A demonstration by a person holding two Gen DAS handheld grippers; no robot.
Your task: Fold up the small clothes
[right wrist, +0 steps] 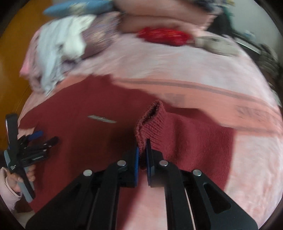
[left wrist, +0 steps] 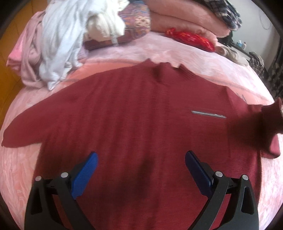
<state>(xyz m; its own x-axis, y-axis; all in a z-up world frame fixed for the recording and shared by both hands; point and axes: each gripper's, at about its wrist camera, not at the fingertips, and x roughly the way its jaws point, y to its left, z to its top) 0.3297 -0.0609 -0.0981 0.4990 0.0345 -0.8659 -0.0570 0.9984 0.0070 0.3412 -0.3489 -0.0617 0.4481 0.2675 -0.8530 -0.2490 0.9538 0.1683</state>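
Observation:
A dark red knit sweater point(left wrist: 134, 109) lies spread flat on the pink bed, collar at the far side, a small silver bar on its chest. My left gripper point(left wrist: 141, 157) is open above the sweater's lower middle, holding nothing. My right gripper point(right wrist: 142, 146) is shut on the ribbed cuff of the sweater's right sleeve point(right wrist: 152, 122), lifted off the bed. That raised sleeve shows at the right edge of the left wrist view point(left wrist: 254, 127). The left gripper also shows in the right wrist view point(right wrist: 33, 146), over the sweater's left part point(right wrist: 84, 134).
A pile of white and pale clothes point(left wrist: 60, 46) lies at the far left of the pink bedspread point(left wrist: 203, 58). Folded pink blankets point(left wrist: 178, 16), a patterned cushion point(left wrist: 134, 23) and a red cloth point(left wrist: 191, 38) sit at the back. An orange wall point(right wrist: 16, 53) is on the left.

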